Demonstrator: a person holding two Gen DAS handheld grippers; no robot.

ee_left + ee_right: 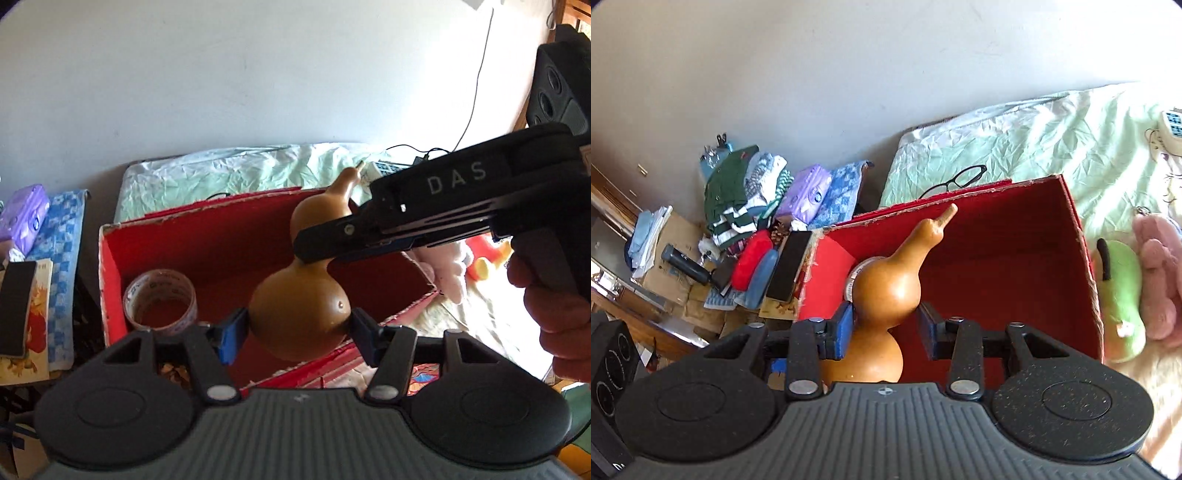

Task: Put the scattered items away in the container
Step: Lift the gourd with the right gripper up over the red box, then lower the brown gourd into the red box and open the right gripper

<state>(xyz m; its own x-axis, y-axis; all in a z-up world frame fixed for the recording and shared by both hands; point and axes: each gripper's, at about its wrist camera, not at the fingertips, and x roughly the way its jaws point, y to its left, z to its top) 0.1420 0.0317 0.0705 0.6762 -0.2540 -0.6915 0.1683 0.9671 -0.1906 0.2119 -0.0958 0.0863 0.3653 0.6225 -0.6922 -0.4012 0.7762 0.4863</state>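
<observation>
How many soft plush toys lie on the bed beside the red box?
2, both right of the red box: a green plush toy against its wall, and a pink plush toy beside the green one. Others may be hidden.

Pale green sheet (1052, 147) lying rumpled across bed. Folded clothes (738, 195) sitting piled against wall, purple tissue pack (807, 195) resting beside them on blue checked towel (842, 192). Black speaker (557, 88) standing at right edge.

Black left gripper (295, 328) with blue-padded jaws, ribbed grey base, right gripper (424, 218) marked "DAS", perhaps white lettering
</observation>
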